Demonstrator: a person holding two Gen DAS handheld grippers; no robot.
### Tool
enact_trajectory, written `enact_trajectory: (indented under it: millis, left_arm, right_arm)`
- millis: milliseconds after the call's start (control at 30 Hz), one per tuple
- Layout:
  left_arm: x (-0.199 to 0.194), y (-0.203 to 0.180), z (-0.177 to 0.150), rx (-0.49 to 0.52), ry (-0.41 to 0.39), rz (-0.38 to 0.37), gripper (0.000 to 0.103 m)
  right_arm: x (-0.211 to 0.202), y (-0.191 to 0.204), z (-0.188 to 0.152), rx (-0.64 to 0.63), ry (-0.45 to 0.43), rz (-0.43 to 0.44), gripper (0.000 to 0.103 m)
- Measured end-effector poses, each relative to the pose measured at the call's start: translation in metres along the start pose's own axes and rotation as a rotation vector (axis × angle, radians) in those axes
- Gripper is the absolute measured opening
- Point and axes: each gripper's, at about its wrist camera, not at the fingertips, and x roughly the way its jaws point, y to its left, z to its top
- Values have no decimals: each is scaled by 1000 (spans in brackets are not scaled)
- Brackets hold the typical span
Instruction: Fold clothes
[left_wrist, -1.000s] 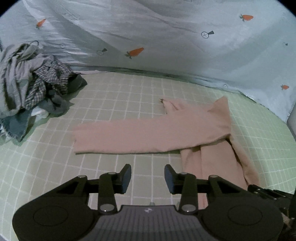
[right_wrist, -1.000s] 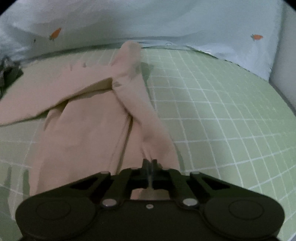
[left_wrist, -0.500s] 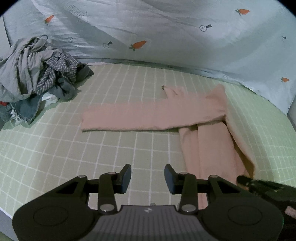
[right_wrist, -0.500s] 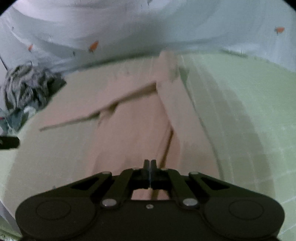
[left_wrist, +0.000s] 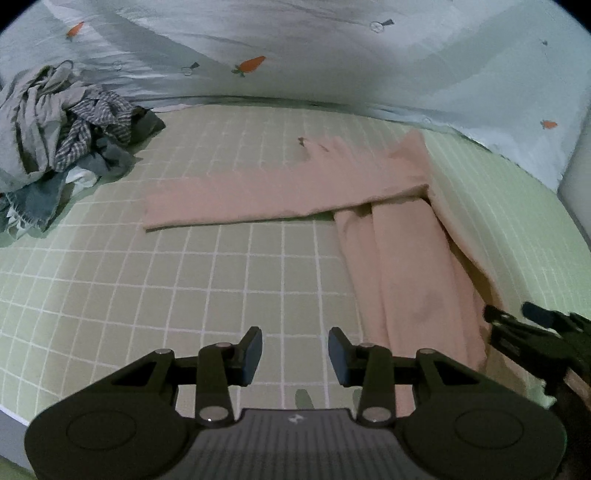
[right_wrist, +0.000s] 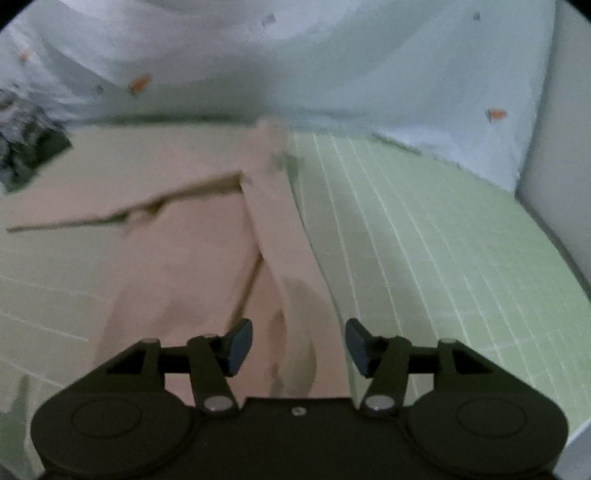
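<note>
A pale pink long-sleeved garment (left_wrist: 402, 258) lies on the green checked bed sheet (left_wrist: 184, 280). One sleeve stretches out to the left (left_wrist: 258, 195), and the body runs toward me at the right. My left gripper (left_wrist: 295, 356) hovers open above bare sheet, just left of the garment's lower end. My right gripper (right_wrist: 299, 345) is open over the near end of the pink garment (right_wrist: 207, 273), with cloth below the gap and nothing pinched. The right gripper (left_wrist: 517, 325) also shows at the right edge of the left wrist view.
A heap of grey and checked clothes (left_wrist: 55, 125) lies at the far left of the bed. A pale blue quilt with carrot prints (left_wrist: 332, 55) rises along the back. A white wall (right_wrist: 561, 147) closes the right side, and the bed's near edge (left_wrist: 11, 410) is at lower left.
My right gripper was shut on the garment's near end and has opened, letting the cloth drop. The left gripper stayed open while its view shifted back over the sheet.
</note>
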Motion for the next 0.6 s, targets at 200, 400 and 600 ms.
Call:
enact_trajectory:
  millis: [200,400,600]
  left_arm:
    - [1,6,-6,9,15,-1,42]
    - [7,13,-8,3,36,-13,42]
    - [14,12,-9,31,59,-43,44]
  right_arm:
    - [-13,13,-7,-78,-4,31,4]
    - [-32,26,-16,-147,-37,99,3]
    - [-24,18,-25,-25,51,221,21]
